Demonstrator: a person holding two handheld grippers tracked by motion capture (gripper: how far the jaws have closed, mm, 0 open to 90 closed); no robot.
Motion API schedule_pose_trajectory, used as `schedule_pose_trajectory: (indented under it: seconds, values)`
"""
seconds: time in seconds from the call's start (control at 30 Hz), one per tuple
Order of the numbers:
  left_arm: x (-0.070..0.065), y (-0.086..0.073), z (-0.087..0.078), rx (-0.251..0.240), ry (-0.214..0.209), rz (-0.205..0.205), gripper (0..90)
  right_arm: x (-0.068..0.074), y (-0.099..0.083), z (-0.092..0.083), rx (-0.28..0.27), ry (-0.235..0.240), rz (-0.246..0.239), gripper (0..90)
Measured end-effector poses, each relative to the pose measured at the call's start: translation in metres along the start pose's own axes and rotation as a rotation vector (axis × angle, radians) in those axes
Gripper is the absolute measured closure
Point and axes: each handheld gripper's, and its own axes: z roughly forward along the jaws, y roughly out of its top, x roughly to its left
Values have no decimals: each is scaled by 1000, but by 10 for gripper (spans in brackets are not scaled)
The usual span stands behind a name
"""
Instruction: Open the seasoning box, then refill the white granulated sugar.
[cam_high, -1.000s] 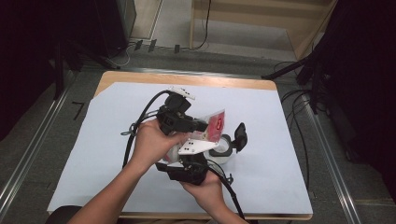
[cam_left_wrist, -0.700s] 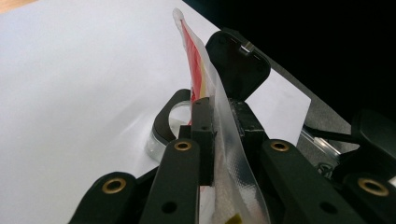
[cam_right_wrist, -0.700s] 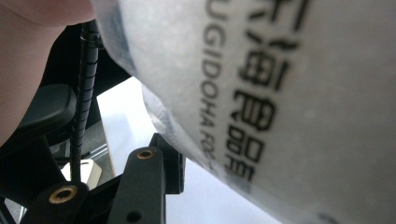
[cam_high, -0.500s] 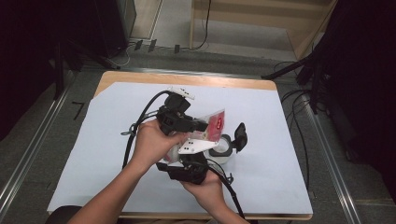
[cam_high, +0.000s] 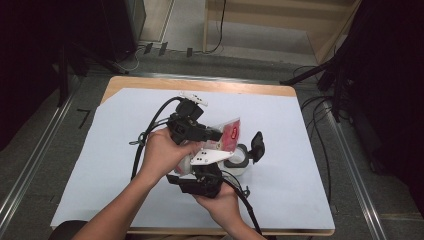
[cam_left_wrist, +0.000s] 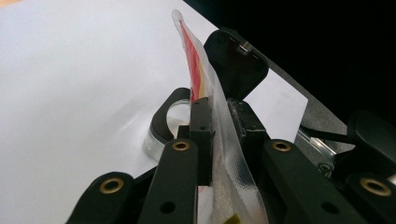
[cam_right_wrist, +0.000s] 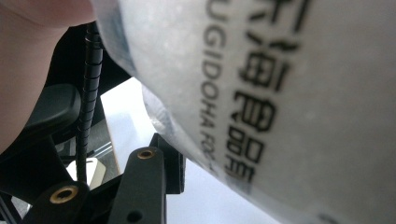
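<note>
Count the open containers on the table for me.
1: a clear round container with its black flip lid raised, right of the hands, just past the pouch. Others could be hidden under the hands.

From up high my hands cover most of the pouch (cam_high: 229, 134); I can't read its red label; the jar (cam_high: 239, 159) sits half hidden behind the right gripper (cam_high: 212, 160); in the right gripper view the pouch's print runs off the frame, blurred.
</note>
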Motion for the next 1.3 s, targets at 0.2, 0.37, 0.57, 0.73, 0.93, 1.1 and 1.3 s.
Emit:
schedule_pose_trajectory:
  seconds: [0.2, 0.37, 0.57, 0.73, 0.93, 1.1, 1.3]
  values:
    - [1, 0, 0, 3, 4, 2, 816, 0, 0, 1, 2, 3, 2, 628]
    - [0, -1, -1, 1, 5, 4, 814, 0, 0, 1, 5, 3, 1, 629]
    - [1, -1, -1, -4, 2, 0, 814, 0, 0, 1, 5, -5, -14, 626]
    - [1, -1, -2, -7, 3, 1, 811, 2, 0, 1, 3, -22, -31, 630]
    - [2, -1, -1, -8, 2, -4, 808, 1, 0, 1, 6, -17, -24, 631]
    - [1, -1, -2, -11, 3, -4, 810, 2, 0, 1, 6, -17, -24, 631]
    - [0, -2, -4, -15, 11, 3, 818, 3, 0, 2, -8, -18, -32, 629]
